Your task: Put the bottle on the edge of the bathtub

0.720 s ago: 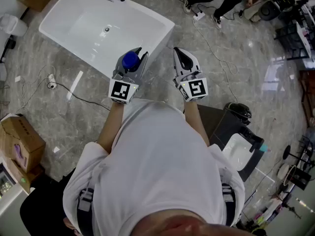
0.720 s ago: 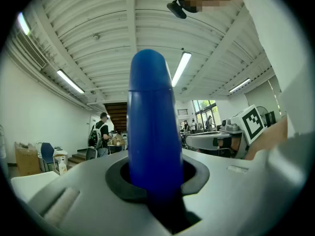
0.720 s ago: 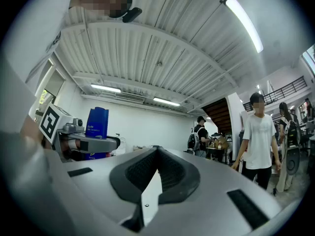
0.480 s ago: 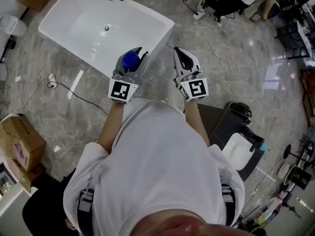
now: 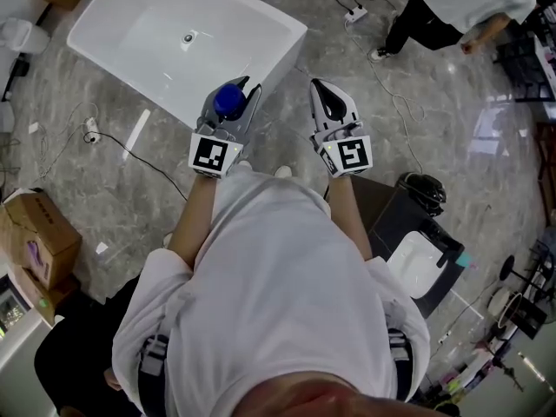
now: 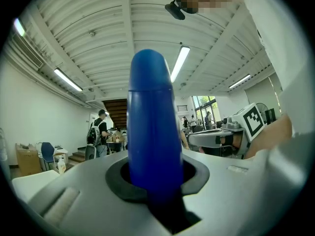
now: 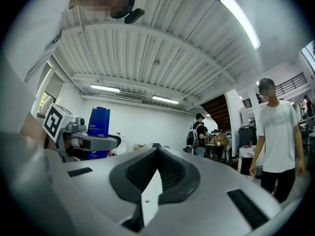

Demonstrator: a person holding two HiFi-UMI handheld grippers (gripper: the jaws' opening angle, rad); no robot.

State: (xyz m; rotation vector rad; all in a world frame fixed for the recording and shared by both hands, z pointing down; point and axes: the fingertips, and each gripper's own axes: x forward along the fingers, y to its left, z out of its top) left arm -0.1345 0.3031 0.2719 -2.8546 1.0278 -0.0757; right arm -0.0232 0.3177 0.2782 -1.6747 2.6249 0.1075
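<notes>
While the blue bottle (image 5: 229,102) stands upright, clenched between the jaws of the left gripper (image 5: 230,94), it is held in the air against the near side of the white bathtub (image 5: 139,89), not resting on its edge. Just to its right, the right gripper (image 5: 321,89) has its jaws pressed together with nothing between them. Grey marble floor (image 5: 113,189) lies beneath both.
</notes>
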